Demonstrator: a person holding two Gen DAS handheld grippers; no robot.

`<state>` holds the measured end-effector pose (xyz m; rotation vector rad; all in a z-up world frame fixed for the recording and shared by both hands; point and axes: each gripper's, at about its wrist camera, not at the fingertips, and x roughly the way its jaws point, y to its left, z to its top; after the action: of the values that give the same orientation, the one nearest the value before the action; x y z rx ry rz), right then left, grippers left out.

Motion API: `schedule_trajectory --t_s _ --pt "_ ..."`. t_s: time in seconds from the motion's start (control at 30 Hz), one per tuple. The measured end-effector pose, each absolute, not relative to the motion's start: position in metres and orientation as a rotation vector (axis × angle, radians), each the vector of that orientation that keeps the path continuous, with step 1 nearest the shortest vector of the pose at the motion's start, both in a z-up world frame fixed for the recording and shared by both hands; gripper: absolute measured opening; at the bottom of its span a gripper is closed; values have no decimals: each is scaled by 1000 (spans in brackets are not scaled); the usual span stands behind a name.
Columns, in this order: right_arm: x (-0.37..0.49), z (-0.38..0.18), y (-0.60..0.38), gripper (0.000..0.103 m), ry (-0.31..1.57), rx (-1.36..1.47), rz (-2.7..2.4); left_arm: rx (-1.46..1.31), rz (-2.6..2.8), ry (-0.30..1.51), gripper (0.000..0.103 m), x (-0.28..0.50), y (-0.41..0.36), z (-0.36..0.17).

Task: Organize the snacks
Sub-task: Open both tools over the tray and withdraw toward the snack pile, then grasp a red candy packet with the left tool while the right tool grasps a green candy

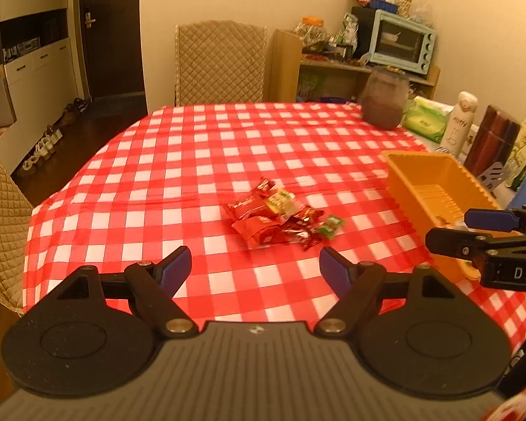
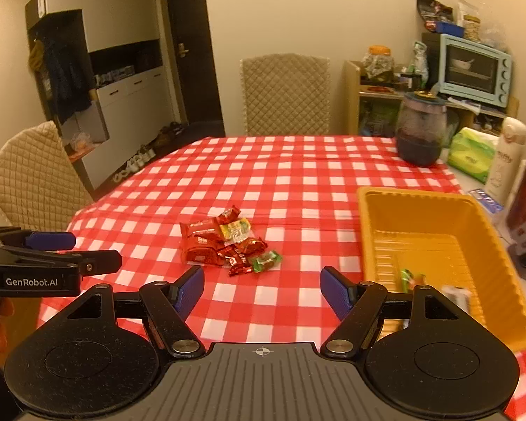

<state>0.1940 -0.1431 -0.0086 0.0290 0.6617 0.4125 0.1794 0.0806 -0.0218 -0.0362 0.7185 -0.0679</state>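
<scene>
left tool (image 1: 255,266) wide, nothing between jaws. right tool (image 2: 262,289) wide, empty too, beside yellow bin (image 2: 438,210). snack pile (image 2: 224,245) on checked surface (image 2: 280,175), left of yellow bin, apart from it. yellow bin holds green-wrapped snack (image 2: 408,279) and pale packet (image 2: 457,296) near its near wall. dark jar (image 2: 420,129) beyond yellow bin.

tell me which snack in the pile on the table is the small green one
The small green candy at the pile's right edge, on the orange bin's side. The other wrappers are red, apart from one yellow-green packet on the far side.
</scene>
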Motion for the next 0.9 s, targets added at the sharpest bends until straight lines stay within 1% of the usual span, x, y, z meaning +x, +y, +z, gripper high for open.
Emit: schedule_trajectory --t_s 0.33,0.4,0.47,0.67,0.9 --pt "259 -76 -114 72 683 -33 454 12 -103 735 78 242 90 -55" --pt "272 -86 -109 69 697 -51 456 27 -117 733 78 254 90 -60" --pt "284 -94 -106 62 706 -60 458 27 -131 741 78 266 89 -66" --pt "310 -114 -95 57 706 -130 464 79 -155 765 78 287 81 -82" --pt "327 -137 -90 53 724 -197 472 117 -180 806 78 294 84 -98"
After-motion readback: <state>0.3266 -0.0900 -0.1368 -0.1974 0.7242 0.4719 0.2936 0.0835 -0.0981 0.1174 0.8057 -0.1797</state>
